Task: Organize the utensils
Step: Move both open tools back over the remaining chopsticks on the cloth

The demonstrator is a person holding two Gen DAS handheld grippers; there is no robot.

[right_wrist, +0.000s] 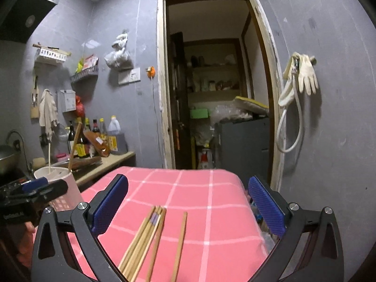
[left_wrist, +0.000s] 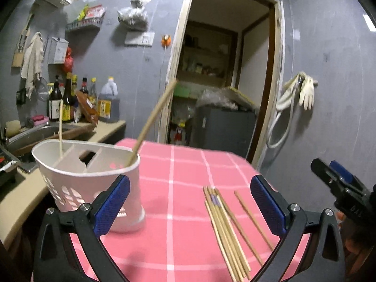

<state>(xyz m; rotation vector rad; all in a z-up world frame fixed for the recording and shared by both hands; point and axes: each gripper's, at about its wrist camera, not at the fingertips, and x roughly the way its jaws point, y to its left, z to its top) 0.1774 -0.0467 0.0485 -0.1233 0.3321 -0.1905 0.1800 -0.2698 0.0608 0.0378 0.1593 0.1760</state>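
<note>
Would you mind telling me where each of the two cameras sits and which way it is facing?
Left wrist: on the left gripper, open, facing the white utensil holder and chopsticks on the pink tablecloth; the right gripper shows at the right edge.
Right wrist: on the right gripper, open over the chopsticks; the left gripper shows at the left edge.
Shared: holder, chopsticks, tablecloth, doorway.

I see grey walls [right_wrist: 117, 35] around an open doorway [right_wrist: 211, 82] — shelves [right_wrist: 211, 91] inside it. Left of the doorway, a counter [left_wrist: 105, 129] carries bottles [left_wrist: 70, 98] beside a sink [left_wrist: 35, 136]; right of it, pale gloves [right_wrist: 305, 75] hang.
</note>
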